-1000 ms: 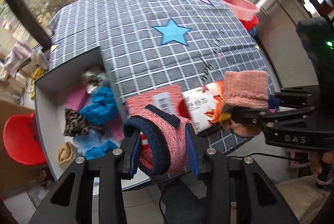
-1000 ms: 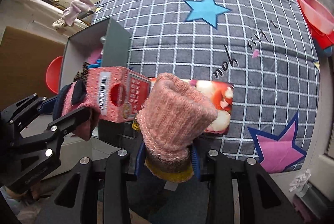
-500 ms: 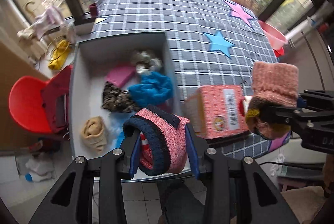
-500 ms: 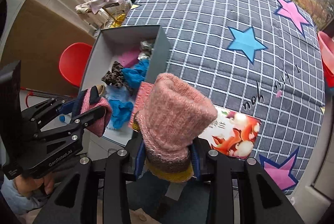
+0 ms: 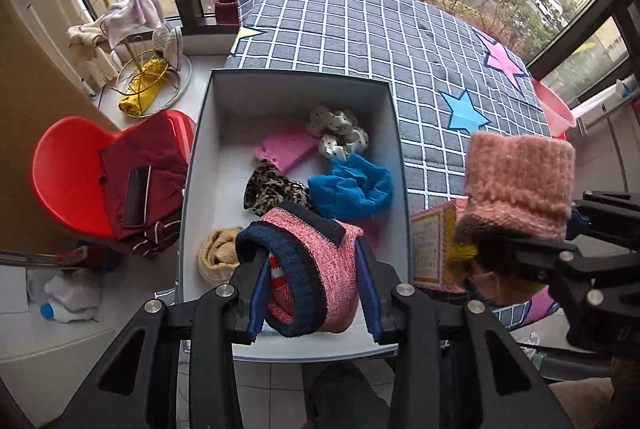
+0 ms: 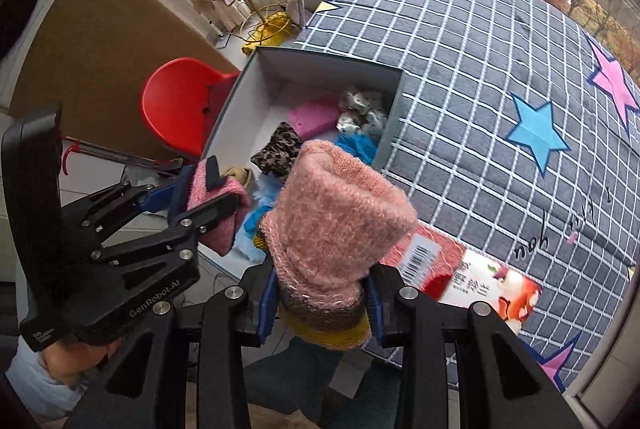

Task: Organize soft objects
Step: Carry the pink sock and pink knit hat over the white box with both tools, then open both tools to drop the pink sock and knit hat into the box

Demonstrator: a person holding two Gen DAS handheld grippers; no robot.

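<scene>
Grey box (image 5: 192,189) seen at left, already part filled with soft items. Red-navy knit sock (image 5: 316,269) clamped in left hand-held gripper (image 5: 312,293), over box; best released low. Pink knit sock (image 6: 336,225) pinched by right hand-held gripper (image 6: 320,303), beside box, to be carried across.
</scene>
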